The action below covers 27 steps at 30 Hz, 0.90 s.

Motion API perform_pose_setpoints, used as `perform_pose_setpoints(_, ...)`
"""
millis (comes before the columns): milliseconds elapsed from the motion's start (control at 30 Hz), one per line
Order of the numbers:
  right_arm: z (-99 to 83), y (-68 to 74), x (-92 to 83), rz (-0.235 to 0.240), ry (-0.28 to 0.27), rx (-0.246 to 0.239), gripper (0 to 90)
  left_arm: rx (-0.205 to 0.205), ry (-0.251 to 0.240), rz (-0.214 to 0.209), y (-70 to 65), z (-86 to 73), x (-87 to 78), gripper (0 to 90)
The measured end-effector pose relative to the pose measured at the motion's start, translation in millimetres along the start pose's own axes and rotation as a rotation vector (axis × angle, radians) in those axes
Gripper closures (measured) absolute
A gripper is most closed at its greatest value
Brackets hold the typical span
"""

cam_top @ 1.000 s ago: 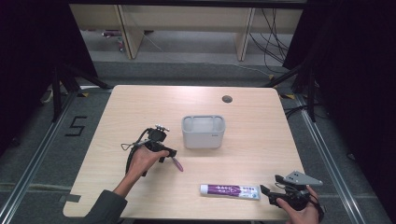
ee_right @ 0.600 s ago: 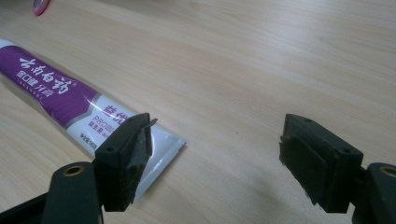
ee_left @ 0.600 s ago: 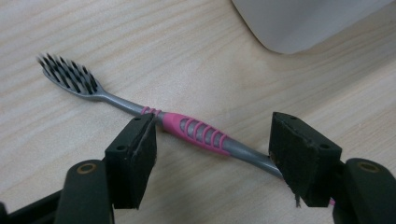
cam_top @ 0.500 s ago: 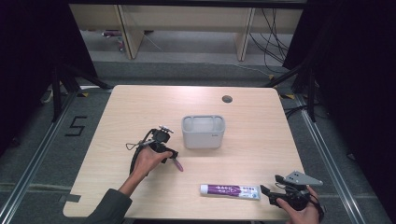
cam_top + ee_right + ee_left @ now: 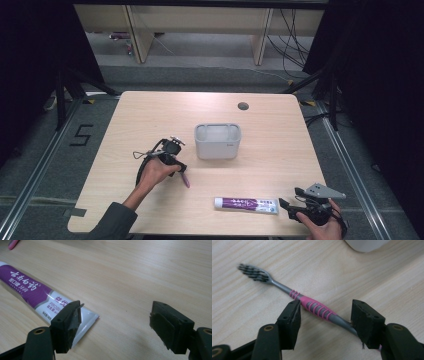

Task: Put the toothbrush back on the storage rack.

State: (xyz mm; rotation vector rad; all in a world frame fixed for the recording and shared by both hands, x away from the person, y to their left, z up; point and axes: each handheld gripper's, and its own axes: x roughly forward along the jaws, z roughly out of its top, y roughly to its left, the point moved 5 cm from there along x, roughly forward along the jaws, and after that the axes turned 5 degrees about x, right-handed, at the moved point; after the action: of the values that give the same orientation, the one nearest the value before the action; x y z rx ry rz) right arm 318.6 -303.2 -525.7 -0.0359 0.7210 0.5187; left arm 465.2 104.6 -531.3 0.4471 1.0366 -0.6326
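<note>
**Two tools low over a toothbrush and a toothpaste tube**

On the left part of the pale wooden table (image 5: 150,115), the person's left hand (image 5: 154,172) holds the left tool (image 5: 325,315) down over a toothbrush (image 5: 317,308). The left gripper view shows the jaws standing apart, one on each side of the pink ribbed grip – the grey neck runs up and away to the dark bristles, which lie on the wood. The right-hand jaw appears to touch the grey handle; the other stands just beside the pink grip, so the brush is straddled, not pinched. From the high view only the pink end of the toothbrush (image 5: 185,180) shows past the hand.

Near the middle of the table stands a grey rectangular container (image 5: 218,141), open at the top, just beyond the left tool.

Toward the front right lies a toothpaste tube (image 5: 246,204), purple and white, flat on the wood. The right hand (image 5: 325,227) holds the right tool (image 5: 115,317) at the tube's crimped end – jaws wide, the left one over the white corner of the tube (image 5: 32,292), the other over bare wood.
</note>
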Motion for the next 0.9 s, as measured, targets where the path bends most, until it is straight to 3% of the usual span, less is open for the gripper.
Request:
perform_pose_setpoints(200,0.3,-0.2,0.0,-0.001,-0.008,0.004,25.7,0.059,0.024,-0.008,1.3,-3.6,-0.2,50.7)
perform_pose_setpoints(367,0.1,-0.2,0.0,-0.001,-0.002,-0.003,25.7,0.046,0.06,-0.02,-4.1,-6.0,-2.9,60.2)
perform_pose_setpoints(400,-0.5,2.6,-0.2,0.008,0.004,0.03,25.7,0.054,0.071,-0.025,-4.5,-6.7,-4.0,62.8)
perform_pose_setpoints(433,-0.5,2.6,-0.2,0.008,0.004,0.03,25.7,0.054,0.071,-0.025,-4.5,-6.7,-4.0,64.2)
perform_pose_setpoints(533,0.2,-0.3,-0.3,-0.005,-0.003,-0.003,25.7,0.069,0.092,-0.039,-4.0,-8.7,-5.3,68.6)
perform_pose_setpoints(600,0.2,-0.2,-0.2,-0.002,-0.003,-0.003,25.7,0.068,0.096,-0.042,-3.9,-9.8,-5.9,69.8)
perform_pose_setpoints(633,-0.7,2.5,-0.2,0.007,0.005,0.028,25.7,0.062,0.099,-0.045,-4.3,-10.5,-6.2,70.7)
perform_pose_setpoints(900,-1.0,3.3,-0.1,0.011,0.012,0.036,25.7,0.087,0.145,-0.058,-3.3,-11.8,-11.2,77.9)
